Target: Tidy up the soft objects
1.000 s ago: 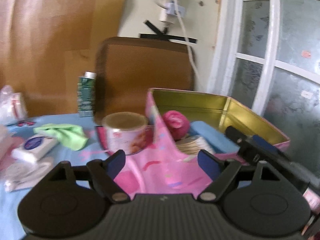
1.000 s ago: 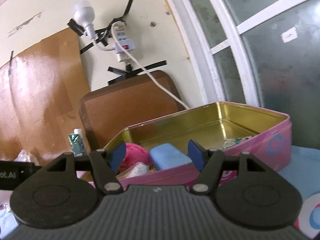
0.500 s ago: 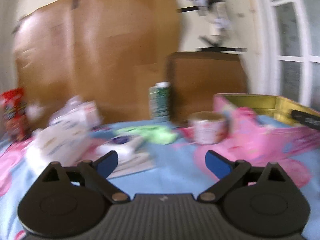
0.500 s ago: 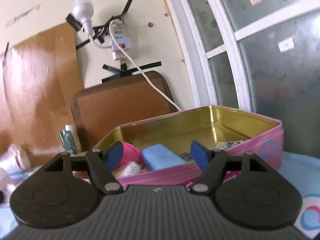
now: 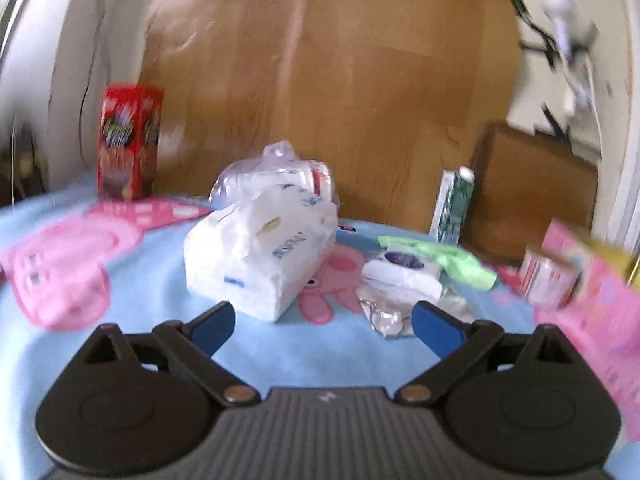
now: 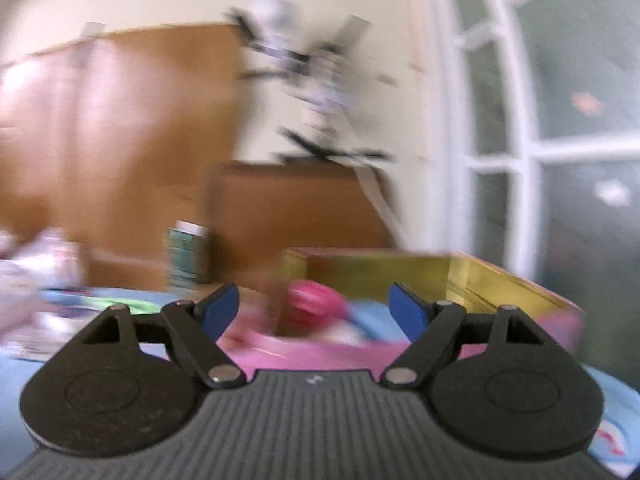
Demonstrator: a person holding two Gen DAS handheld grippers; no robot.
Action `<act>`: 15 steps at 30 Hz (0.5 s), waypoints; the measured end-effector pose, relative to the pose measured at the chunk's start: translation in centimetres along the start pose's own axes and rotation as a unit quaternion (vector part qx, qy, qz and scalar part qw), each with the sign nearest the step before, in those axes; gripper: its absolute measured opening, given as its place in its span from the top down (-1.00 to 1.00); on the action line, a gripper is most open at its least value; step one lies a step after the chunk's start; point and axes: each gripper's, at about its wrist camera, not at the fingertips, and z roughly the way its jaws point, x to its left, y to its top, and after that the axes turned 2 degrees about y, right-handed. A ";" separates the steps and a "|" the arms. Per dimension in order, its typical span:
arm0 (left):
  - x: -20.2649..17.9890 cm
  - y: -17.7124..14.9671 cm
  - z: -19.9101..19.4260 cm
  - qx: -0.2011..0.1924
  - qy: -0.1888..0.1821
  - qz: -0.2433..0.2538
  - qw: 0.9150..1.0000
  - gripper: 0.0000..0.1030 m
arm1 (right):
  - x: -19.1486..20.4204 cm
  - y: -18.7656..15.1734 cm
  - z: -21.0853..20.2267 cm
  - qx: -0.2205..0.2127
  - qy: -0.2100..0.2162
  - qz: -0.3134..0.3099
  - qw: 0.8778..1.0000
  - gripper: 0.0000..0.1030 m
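The left hand-held gripper [image 5: 323, 325] hangs released, its blue-padded fingers spread wide with nothing between them, above a desk covered in a light-blue cloth [image 5: 280, 352] printed with pink cartoon figures. Just past the fingertips sits a white plastic-wrapped tissue pack [image 5: 260, 252] with blue lettering too blurred to read; a knotted clear bag of white packets [image 5: 280, 172] leans behind it. To the right lie a crumpled clear wrapper [image 5: 384, 314], a small white wipes pack [image 5: 402, 270] with a dark oval label, and a green cloth [image 5: 460, 262]. Further back stand a green-and-white carton [image 5: 452, 204] and, near the desk's far-left corner, a red box [image 5: 128, 140]; their print is illegible.

The right hand-held gripper [image 6: 314, 312] is likewise released and empty. Beyond it the pink tin [image 6: 552, 320], gold inside, holds a pink ball [image 6: 314, 304] and a blue pad [image 6: 368, 314].
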 end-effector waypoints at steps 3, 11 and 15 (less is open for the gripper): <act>1.5 0.0 0.3 0.010 -0.017 -0.043 0.999 -0.91 | 4.1 0.8 0.3 0.013 0.095 -0.020 0.995 -0.65; 2.4 -0.1 0.3 0.006 -0.022 -0.072 0.997 -0.91 | 13.4 -0.4 7.1 0.144 0.252 -0.069 0.954 -0.65; 2.2 -0.1 0.2 0.002 -0.025 -0.065 0.998 -0.92 | 15.9 0.3 11.7 0.181 0.238 -0.064 0.952 -0.66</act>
